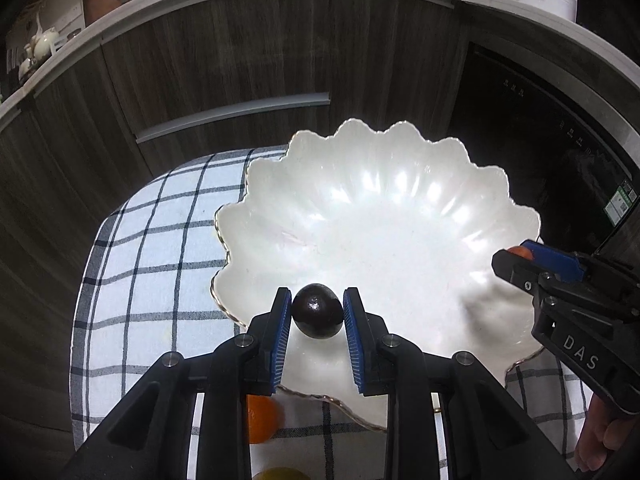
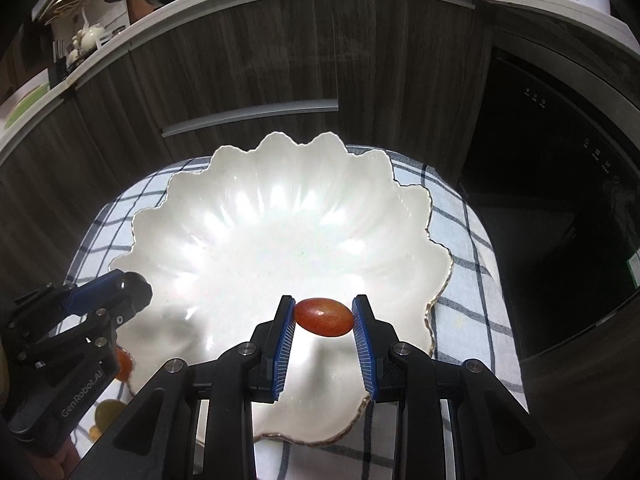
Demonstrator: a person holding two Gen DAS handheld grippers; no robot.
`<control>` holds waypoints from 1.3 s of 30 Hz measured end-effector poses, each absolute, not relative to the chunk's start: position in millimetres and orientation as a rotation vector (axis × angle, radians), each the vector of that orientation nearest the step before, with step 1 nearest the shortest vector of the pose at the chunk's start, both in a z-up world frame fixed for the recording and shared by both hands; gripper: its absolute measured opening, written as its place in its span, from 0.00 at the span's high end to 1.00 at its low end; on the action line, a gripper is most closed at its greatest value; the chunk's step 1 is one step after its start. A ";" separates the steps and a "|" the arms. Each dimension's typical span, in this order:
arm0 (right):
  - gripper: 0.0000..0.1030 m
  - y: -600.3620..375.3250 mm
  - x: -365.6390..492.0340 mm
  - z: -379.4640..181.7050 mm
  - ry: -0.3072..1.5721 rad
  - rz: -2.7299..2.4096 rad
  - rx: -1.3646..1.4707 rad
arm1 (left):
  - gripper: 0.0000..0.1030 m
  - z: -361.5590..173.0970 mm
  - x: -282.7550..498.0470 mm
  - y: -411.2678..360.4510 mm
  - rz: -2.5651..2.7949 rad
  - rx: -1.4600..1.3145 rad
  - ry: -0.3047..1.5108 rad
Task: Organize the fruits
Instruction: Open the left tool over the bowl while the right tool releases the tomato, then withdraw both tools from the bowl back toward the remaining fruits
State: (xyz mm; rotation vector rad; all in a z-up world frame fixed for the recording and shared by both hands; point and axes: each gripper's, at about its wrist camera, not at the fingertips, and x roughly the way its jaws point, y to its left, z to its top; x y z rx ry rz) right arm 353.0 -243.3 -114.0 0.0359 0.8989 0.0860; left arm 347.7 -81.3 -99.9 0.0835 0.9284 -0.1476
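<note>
A small dark round fruit [image 1: 317, 314] sits between the blue pads of my left gripper [image 1: 317, 294], which is shut on it just above the near inner wall of a white scalloped bowl [image 1: 380, 208]. My right gripper [image 2: 324, 301] is shut on an oval red fruit [image 2: 324, 318], held over the near side of the same bowl [image 2: 260, 216]. Each gripper shows at the edge of the other's view: the right gripper [image 1: 514, 258] enters from the right, the left gripper [image 2: 134, 286] from the left. The bowl's floor is bare.
The bowl rests on a blue-and-white checked cloth [image 1: 152, 248]. An orange fruit [image 1: 262, 420] and a yellow one [image 1: 280, 474] lie on the cloth in front of the bowl. Dark wood cabinet fronts [image 1: 240, 52] and a black appliance [image 2: 560, 200] stand behind.
</note>
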 end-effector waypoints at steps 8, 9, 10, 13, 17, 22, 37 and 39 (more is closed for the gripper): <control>0.39 -239.2 349.5 -107.4 0.869 0.054 -0.009 | 0.47 -94.0 342.9 -76.2 -0.117 0.091 0.895; 0.37 -239.3 348.6 -105.7 0.860 0.055 -0.005 | 0.45 -92.5 341.9 -74.3 -0.114 0.086 0.892; 0.34 -239.1 347.5 -104.1 0.852 0.051 -0.005 | 0.44 -91.3 341.5 -73.3 -0.110 0.086 0.890; 0.32 -238.6 345.7 -100.4 0.842 0.036 -0.010 | 0.33 -85.9 337.9 -69.2 -0.091 0.086 0.872; 0.25 -238.3 341.2 -95.6 0.830 0.024 -0.005 | 0.22 -76.4 331.6 -64.7 -0.071 0.083 0.850; 0.25 -238.8 333.9 -86.7 0.817 0.016 0.014 | 0.17 -62.0 322.3 -63.9 -0.060 0.082 0.817; 0.25 -239.2 302.3 -59.7 0.771 0.010 0.034 | 0.13 -39.3 291.7 -56.7 -0.054 0.071 0.770; 0.25 -237.6 296.9 -57.8 0.763 0.011 0.034 | 0.13 -38.2 287.3 -54.2 -0.050 0.067 0.771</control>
